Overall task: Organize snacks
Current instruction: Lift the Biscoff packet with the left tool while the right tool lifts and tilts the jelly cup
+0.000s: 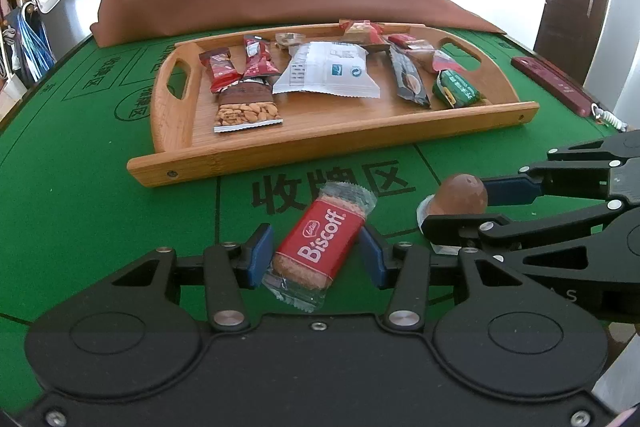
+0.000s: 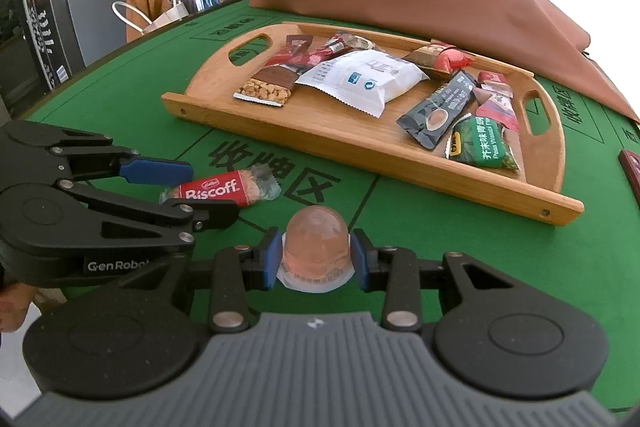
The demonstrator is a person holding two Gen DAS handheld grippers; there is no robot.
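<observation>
The left claw [image 1: 316,259] stands open astride the Biscoff packet [image 1: 318,241]; closing on its slanted wrapper may squirt it out. The right claw [image 2: 316,259] pinches the jelly cup [image 2: 316,247].

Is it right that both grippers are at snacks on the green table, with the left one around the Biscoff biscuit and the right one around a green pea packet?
Not quite. The right gripper is around a brownish jelly cup, as the right wrist view shows; the green pea packet lies in the wooden tray. The left gripper is indeed around the Biscoff biscuit.
</observation>
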